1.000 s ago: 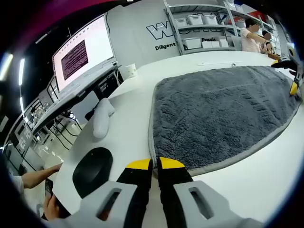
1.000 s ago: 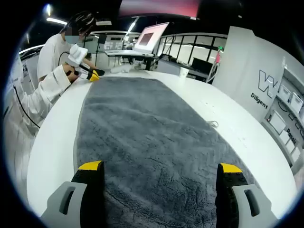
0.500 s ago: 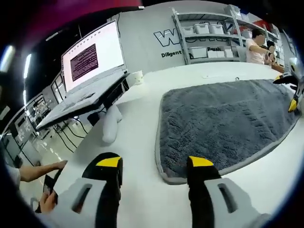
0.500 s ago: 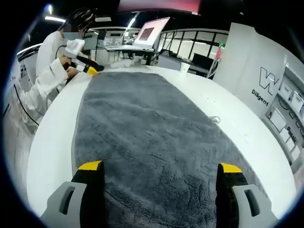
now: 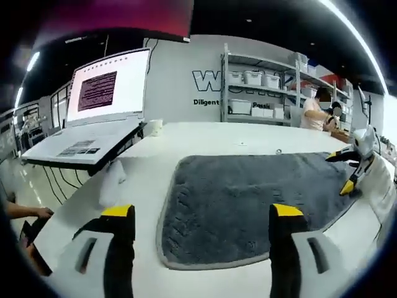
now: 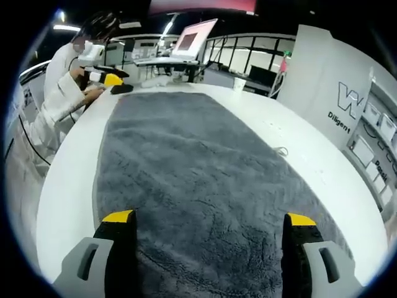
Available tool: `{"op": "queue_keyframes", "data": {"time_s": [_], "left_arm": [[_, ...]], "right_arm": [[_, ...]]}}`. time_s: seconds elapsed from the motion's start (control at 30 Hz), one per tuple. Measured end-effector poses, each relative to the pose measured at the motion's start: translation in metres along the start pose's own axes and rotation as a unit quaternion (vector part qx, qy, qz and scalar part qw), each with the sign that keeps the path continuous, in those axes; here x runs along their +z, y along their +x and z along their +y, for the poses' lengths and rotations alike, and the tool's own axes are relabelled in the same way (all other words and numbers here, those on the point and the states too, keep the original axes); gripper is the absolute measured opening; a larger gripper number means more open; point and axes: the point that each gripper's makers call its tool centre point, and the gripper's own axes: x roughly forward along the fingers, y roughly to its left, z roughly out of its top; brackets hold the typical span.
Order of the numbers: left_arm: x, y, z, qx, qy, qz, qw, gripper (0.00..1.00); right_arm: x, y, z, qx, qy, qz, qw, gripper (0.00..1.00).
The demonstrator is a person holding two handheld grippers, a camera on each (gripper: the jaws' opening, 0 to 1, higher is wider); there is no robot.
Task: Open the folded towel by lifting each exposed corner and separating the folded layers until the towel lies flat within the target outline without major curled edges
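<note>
Left gripper view: low over the white table (image 5: pixel 205 139), near one end of the grey towel (image 5: pixel 248 198), facing along it toward shelving; right gripper view: close above the opposite end, facing back; shared: towel (image 6: pixel 198 180) and tabletop.

Storage shelves (image 5: pixel 260 77) line the lettered grey wall (image 5: pixel 180 87) behind the table.

Your grey, fluffy towel (image 5: pixel 248 198) (image 6: pixel 192 186) lies spread open and flat on the white table, its paler hemmed corner rounded at 7 o'clock.
</note>
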Motion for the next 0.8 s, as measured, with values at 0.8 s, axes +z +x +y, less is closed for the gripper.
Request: {"op": "queue_keyframes", "data": {"time_s": [0.8], "left_arm": [[-0.028,0.035,-0.050,-0.075,-0.006,0.028,0.9968,0.98]], "right_arm": [[0.006,-0.005,0.003,-0.002,-0.015,-0.002,0.9999,0.96]]}}
